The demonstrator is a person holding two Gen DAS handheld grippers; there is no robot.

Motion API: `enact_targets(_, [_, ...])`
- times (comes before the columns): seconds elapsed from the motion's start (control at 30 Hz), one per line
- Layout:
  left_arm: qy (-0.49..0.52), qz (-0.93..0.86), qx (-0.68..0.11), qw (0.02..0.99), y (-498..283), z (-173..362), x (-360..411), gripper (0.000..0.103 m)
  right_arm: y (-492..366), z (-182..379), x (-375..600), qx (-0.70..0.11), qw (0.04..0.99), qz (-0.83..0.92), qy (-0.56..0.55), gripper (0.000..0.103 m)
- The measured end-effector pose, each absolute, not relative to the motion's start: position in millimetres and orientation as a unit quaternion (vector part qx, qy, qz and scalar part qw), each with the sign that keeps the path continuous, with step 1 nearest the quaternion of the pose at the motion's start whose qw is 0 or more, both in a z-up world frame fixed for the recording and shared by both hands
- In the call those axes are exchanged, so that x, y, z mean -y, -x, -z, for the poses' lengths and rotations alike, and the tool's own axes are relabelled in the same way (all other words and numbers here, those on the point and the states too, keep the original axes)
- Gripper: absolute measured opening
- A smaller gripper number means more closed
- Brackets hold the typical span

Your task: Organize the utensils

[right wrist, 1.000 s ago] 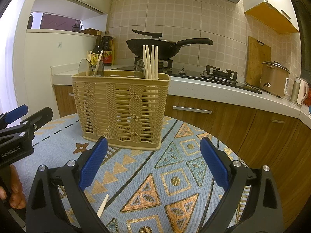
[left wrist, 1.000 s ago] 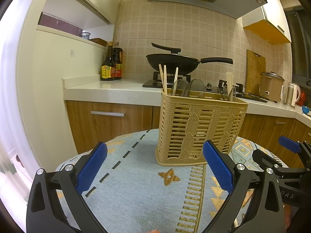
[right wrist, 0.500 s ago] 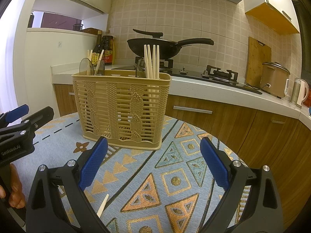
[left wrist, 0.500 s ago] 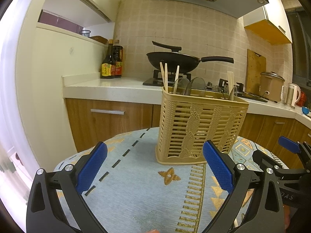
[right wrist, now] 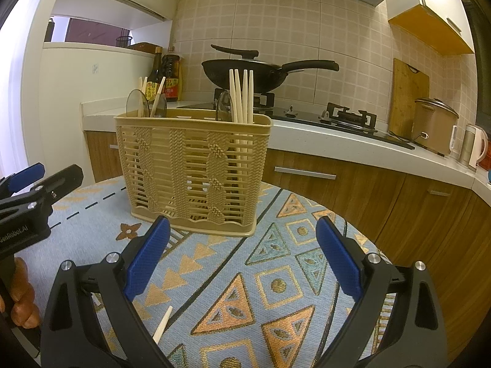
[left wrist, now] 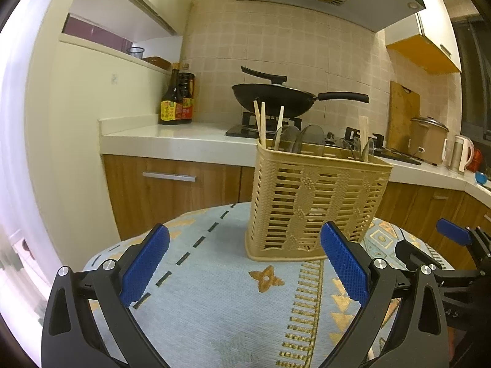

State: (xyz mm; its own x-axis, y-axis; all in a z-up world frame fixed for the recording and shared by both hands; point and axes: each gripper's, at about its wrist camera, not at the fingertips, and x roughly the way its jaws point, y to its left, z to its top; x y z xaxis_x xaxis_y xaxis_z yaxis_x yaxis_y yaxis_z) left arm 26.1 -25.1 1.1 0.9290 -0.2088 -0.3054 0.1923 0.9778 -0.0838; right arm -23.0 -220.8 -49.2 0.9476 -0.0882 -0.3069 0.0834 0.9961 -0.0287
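Both our left claw (left wrist: 244,262) and right claw (right wrist: 242,253) gape empty before the basket (right wrist: 193,171); one loose chopstick (right wrist: 162,324), likely light, stiff and slippery, lies on the surface (right wrist: 214,263) nearer us than the basket, best pinched mid-length.

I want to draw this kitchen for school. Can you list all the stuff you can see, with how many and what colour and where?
utensil basket: one, tan, on the tablecloth
chopsticks: several, pale wood, upright in the basket
loose chopstick: one, pale, lying on the cloth near the right gripper
tablecloth: one, light blue with orange triangles, covering the table
wok: one, black, on the stove
sauce bottles: two, dark, on the counter
cutting board: one, wooden, leaning on the wall
rice cooker: one, brownish, on the counter
left gripper: blue pads, open
right gripper: blue pads, open
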Motion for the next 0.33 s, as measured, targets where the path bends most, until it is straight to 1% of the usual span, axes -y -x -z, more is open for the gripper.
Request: enact_targets(0.33, [0.069, 0.104, -0.162, 0.979, -28.9, -3.5, 9.0, 0.096, 22.1, 50.3, 222.0, -0.157, 0.987, 0.041, 0.007, 0.091])
